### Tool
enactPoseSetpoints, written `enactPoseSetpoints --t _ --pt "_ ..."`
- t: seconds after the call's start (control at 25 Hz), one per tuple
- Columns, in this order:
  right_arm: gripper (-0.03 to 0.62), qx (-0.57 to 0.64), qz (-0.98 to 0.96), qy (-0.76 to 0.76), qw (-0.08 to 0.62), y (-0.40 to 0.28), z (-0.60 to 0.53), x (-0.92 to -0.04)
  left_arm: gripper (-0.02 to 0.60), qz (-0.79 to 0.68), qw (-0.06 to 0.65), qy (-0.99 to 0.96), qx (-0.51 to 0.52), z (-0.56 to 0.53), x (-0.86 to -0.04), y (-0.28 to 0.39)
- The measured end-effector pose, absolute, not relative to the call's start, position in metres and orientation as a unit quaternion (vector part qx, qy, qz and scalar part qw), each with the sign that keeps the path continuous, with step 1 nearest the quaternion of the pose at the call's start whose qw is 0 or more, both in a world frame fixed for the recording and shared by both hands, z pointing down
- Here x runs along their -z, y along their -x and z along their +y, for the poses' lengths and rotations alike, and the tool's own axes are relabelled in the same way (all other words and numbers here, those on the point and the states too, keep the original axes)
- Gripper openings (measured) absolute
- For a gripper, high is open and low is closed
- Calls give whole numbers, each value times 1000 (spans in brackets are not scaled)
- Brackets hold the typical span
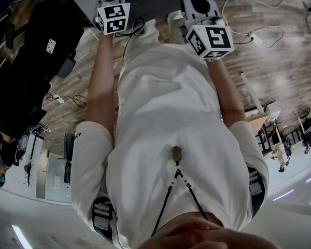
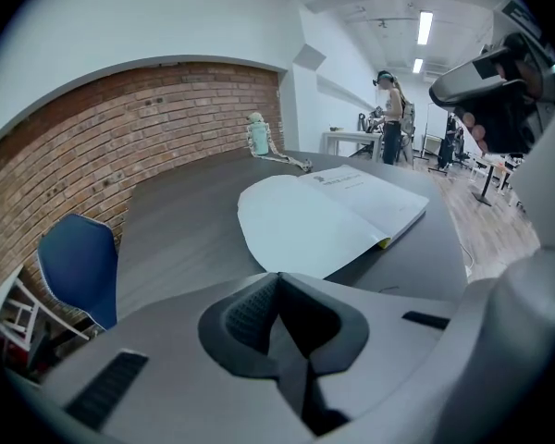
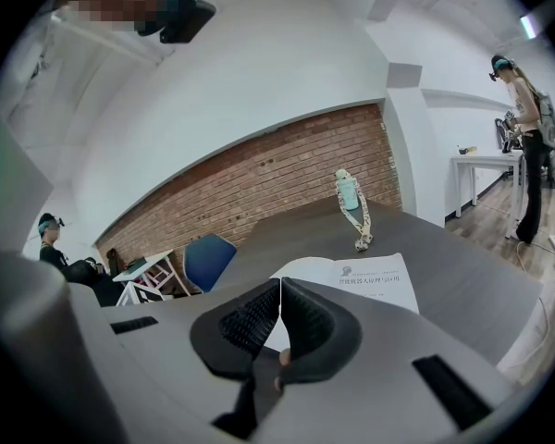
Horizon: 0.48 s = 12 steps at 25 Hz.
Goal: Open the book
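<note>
White paperback book (image 2: 326, 218) is lying flat and already open on the dark grey table (image 2: 185, 220), with its cover spreading out to the left and its printed title page facing up. Its fold is running diagonally away from the tools, the far end pointing toward a small skeleton figure (image 2: 259, 139) by the red brick wall (image 2: 120, 137). Left tool (image 2: 279, 283) and right tool (image 3: 280, 289) are hovering apart from the book, each clenched on nothing.

Bare tabletop (image 2: 176, 220) runs between the book (image 2: 324, 215) and the blue chair (image 2: 79, 266) — a small figurine (image 2: 258, 137) stands beyond the book's far edge.
</note>
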State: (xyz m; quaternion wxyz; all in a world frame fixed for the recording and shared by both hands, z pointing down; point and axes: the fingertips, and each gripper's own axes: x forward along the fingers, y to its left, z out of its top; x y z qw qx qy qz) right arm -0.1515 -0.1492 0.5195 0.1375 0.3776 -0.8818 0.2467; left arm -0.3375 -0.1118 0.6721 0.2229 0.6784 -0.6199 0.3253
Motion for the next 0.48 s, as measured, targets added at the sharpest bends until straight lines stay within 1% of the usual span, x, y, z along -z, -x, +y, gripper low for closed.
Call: enactPoseSetpoints --t 0.48 --pt "37 -246 -879 -381 147 157 -149 -525 23 -609 242 -676 -336 -113 -700 345"
